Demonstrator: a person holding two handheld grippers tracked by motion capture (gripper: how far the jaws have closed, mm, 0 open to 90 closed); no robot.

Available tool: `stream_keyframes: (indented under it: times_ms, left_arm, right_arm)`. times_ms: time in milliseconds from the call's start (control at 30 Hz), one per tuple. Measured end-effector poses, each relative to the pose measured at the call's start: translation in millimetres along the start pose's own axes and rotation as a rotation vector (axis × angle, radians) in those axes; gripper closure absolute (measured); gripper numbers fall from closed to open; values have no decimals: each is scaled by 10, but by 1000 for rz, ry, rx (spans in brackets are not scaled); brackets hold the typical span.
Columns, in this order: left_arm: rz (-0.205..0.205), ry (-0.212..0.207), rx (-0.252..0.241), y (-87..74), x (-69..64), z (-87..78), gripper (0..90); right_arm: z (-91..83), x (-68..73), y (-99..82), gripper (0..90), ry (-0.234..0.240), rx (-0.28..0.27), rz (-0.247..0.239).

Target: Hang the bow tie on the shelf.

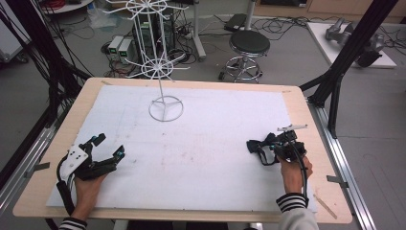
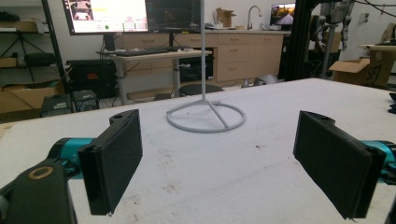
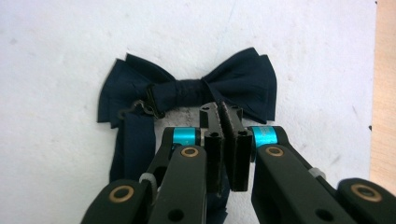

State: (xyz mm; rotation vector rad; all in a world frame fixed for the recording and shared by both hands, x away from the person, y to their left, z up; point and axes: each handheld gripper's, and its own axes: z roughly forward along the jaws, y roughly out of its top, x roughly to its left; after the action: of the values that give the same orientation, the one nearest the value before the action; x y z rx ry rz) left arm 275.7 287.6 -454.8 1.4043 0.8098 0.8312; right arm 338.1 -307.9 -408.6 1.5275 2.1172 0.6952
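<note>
White sheet (image 1: 191, 158) is laid over table (image 1: 306, 124); stand (image 1: 165, 109) is set at rear; left gripper (image 1: 106, 149) is held wide open, empty; right gripper (image 3: 225, 122) is clamped on bow tie (image 3: 187, 91).

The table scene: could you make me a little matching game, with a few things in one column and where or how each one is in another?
Things:
1. left gripper
2. right gripper
3. bow tie
4. wire stand

States:
a. dark navy, lying flat on the white mat
b. jaws spread wide apart
c. white, upright on a ring base at the far middle of the table
d. jaws closed together

Pairs: 1-b, 2-d, 3-a, 4-c
</note>
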Motion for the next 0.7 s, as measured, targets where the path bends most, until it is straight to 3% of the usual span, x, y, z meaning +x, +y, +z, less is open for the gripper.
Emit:
stream_keyframes:
  times_ms: [100,200,300,500,533,700]
  left_arm:
    - [0,0,0,0,0,0,160]
    - [0,0,2,1,-1,0,160]
    - [1,0,1,1,-1,0,160]
    - [1,0,1,0,-1,0,160]
    - [1,1,2,1,-1,0,160]
    - [2,1,2,1,-2,0,160]
  right_arm:
    - [-26,-8,-1,875,17,-23,9]
    - [-81,3,8,877,61,-85,18]
    - [-97,16,13,878,78,-101,16]
    - [-156,62,37,879,160,-190,22]
    - [-173,77,45,879,192,-222,22]
    - [-206,119,60,879,241,-274,18]
